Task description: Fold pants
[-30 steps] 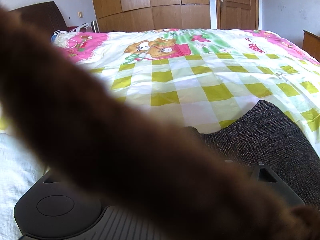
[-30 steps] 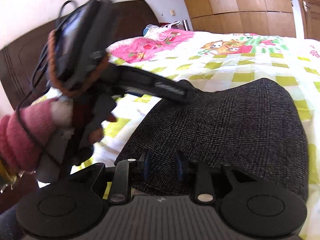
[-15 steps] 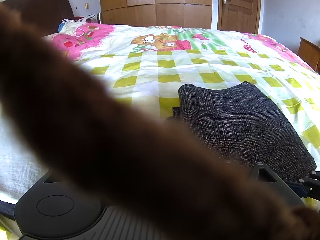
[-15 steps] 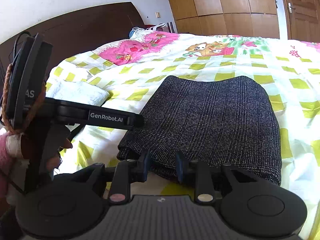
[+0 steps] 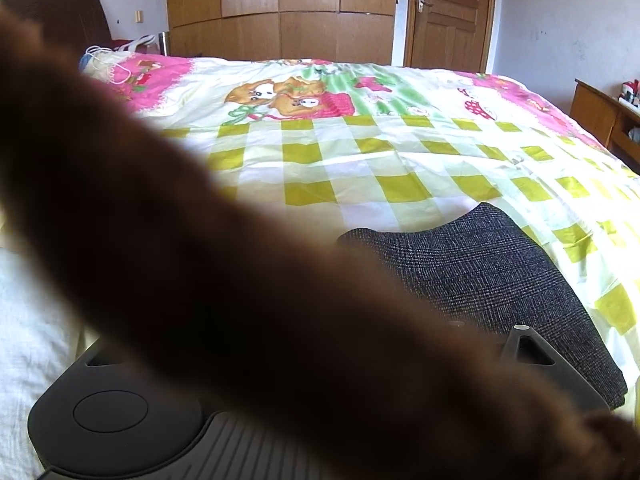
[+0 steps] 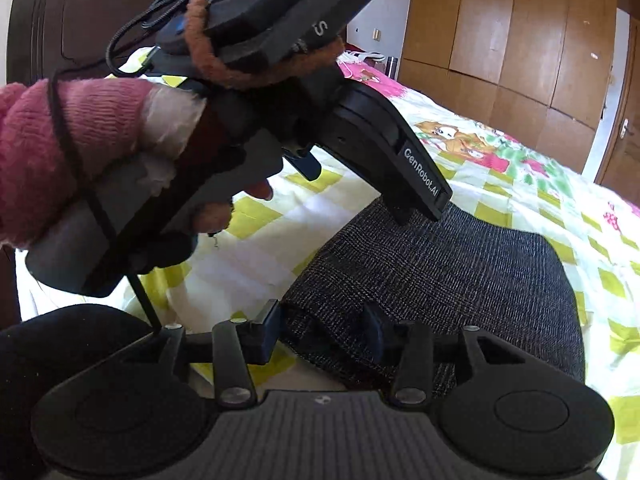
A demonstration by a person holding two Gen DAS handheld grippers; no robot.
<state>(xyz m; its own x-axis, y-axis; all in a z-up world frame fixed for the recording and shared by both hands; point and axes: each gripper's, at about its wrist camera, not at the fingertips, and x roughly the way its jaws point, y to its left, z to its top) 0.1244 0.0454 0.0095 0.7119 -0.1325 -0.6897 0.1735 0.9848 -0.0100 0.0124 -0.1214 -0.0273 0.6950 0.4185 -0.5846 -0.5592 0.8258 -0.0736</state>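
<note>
Bedroom: a bed (image 5: 360,160) under a yellow-checked cover with cartoon prints, wooden wardrobe (image 5: 280,8) and door (image 5: 448,12) along the top of the left wrist view, dark headboard (image 6: 80,12) at upper left of the right wrist view.

Right gripper (image 6: 324,334), low centre of its own view: fingers parted, one blue pad left of the folded corner of the pants (image 6: 460,280), the other resting on the cloth. The corner lies between them, not yet pinched. Judgement: positioned to take the near edge for a further fold or to square it.

Left gripper (image 6: 420,210), seen from the right wrist camera at centre frame: tips angled down onto the upper left part of the pants, apparently pinning the cloth so it does not slide. Whether its fingers are parted or closed cannot be told; in its own view a blurred brown band (image 5: 240,280) crosses the lens and hides them. A hand in a pink knitted sleeve (image 6: 60,152) holds it at left.

Pants: dark grey weave, already folded to a compact rectangle, lying flat on the bed's near side, lower right in the left wrist view. A white towel (image 5: 24,340) lies at that frame's lower left.
</note>
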